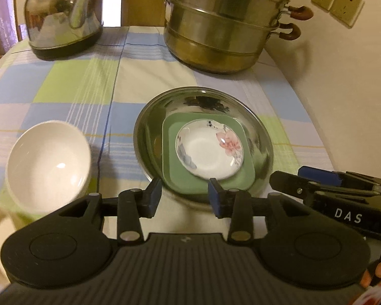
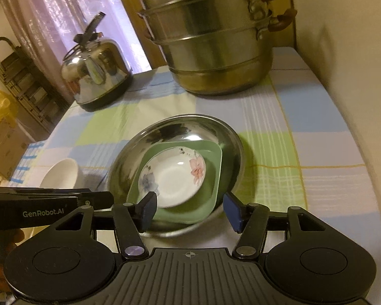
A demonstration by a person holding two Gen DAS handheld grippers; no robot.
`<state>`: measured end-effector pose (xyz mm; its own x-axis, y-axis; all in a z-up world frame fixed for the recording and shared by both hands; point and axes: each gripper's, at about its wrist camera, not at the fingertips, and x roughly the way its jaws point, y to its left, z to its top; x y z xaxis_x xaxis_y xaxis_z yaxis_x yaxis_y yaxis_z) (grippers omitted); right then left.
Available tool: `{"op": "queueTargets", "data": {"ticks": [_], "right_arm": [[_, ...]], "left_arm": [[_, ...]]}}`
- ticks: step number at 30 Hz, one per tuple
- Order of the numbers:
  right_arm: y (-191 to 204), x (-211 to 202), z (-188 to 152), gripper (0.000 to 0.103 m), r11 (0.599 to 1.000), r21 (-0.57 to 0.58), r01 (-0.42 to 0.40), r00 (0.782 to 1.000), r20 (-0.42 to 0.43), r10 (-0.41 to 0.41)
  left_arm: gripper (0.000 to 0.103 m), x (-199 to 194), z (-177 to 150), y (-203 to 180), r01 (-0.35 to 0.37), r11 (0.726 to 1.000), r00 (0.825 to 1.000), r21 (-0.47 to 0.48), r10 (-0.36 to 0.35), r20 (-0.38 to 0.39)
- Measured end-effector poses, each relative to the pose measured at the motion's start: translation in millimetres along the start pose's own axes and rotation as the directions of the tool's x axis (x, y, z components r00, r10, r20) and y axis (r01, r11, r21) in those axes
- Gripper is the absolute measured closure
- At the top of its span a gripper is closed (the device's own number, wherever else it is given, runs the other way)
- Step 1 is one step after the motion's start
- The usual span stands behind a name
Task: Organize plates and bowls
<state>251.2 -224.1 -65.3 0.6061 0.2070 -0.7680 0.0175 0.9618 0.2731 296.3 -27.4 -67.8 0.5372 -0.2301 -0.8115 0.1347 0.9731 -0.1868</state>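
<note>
Both tongs are apart and empty, and the white bowl [image 1: 49,164] sits left of the stacked steel basin [image 1: 144,132], nearer the left tongs [image 1: 185,198].

The table's got a checked blue, green and white tablecloth [image 1: 71,81] over it. At the back sit a shiny kettle [image 1: 63,15] on the left and a big tiered steamer pot [image 1: 223,23] on the right. Closer in there's a steel basin [image 1: 261,132] mid-table with a white bowl [image 1: 48,162] off to its left.
</note>
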Motion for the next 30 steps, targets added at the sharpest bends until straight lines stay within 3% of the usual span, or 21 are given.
{"op": "queueTargets", "data": {"ticks": [14, 30], "right_arm": [[24, -67, -51, 0.04, 0.995, -0.077, -0.056, 0.998, 0.006, 0.057], [62, -89, -99, 0.039, 0.969, -0.198, -0.147, 0.989, -0.051, 0.14]], "left_arm": [[0.063, -94, -76, -10, -0.048, 0.996, 0.995, -0.071, 0.053, 0.081], [0.062, -161, -149, 5, -0.143, 0.976, 0.985, -0.164, 0.157, 0.075]]}}
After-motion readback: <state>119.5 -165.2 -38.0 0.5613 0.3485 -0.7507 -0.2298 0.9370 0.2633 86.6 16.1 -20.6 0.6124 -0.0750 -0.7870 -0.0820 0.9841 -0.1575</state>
